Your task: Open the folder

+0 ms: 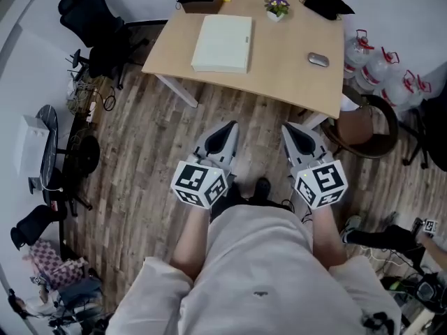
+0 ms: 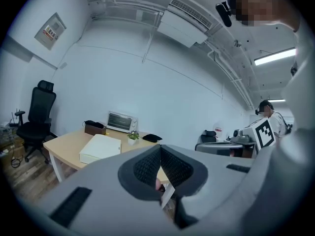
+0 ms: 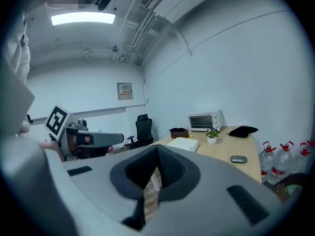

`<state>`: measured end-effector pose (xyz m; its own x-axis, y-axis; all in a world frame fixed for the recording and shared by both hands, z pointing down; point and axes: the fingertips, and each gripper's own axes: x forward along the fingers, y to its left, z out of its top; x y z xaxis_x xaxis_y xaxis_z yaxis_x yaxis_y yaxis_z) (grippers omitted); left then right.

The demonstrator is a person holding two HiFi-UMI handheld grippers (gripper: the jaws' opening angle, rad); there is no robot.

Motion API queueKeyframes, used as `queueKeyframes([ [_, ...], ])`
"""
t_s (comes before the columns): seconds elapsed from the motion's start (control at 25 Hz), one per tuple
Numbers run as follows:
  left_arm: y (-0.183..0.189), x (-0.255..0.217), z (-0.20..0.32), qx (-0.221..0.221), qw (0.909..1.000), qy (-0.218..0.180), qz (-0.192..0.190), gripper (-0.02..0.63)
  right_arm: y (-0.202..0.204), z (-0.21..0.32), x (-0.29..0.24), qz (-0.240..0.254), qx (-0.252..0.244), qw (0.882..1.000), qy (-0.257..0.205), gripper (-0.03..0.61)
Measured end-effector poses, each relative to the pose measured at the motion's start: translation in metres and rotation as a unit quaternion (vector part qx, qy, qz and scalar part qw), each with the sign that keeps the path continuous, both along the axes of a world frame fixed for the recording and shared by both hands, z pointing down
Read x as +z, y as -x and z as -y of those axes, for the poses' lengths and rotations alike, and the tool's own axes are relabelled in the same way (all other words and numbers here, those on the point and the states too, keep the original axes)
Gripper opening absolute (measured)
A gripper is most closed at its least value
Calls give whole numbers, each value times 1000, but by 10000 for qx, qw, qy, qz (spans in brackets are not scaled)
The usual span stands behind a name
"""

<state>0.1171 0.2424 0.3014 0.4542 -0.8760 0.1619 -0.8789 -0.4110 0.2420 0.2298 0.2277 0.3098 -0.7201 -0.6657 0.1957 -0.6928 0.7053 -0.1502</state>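
Observation:
A thick white folder (image 1: pixel 223 42) lies shut and flat on the wooden table (image 1: pixel 279 65), toward its left half; it also shows as the folder (image 2: pixel 100 148) and the folder (image 3: pixel 183 144) in the two gripper views. Both grippers hang well short of the table, over the floor in front of the person. My left gripper (image 1: pixel 227 130) is shut with nothing between its jaws. My right gripper (image 1: pixel 292 132) is shut and empty as well, about level with the left one.
On the table stand a small potted plant (image 1: pixel 276 8), a grey mouse (image 1: pixel 318 59), a black pouch (image 1: pixel 328 5), a brown box (image 1: pixel 202 2) and a toaster oven (image 2: pixel 121 121). A black office chair (image 1: pixel 94 26) stands left, water bottles (image 1: pixel 380 72) and a brown chair (image 1: pixel 363 125) right.

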Motion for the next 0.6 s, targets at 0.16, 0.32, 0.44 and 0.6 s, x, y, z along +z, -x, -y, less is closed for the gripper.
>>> queueKeyframes([
  [0.16,5,4,-2,-95,9999,69,68,3,-2,0,4,122,21,9999,81,3],
  [0.32,6,8,-4,-152,9996,78,229,3,-2,0,6,71,-31,10000,57,3],
  [0.44,6,11,-6,-211,9990,120,384,3,1,-1,8,4,-132,9999,49,3],
  [0.6,5,18,-8,-250,9986,201,432,4,3,0,13,-27,-216,9997,95,5],
])
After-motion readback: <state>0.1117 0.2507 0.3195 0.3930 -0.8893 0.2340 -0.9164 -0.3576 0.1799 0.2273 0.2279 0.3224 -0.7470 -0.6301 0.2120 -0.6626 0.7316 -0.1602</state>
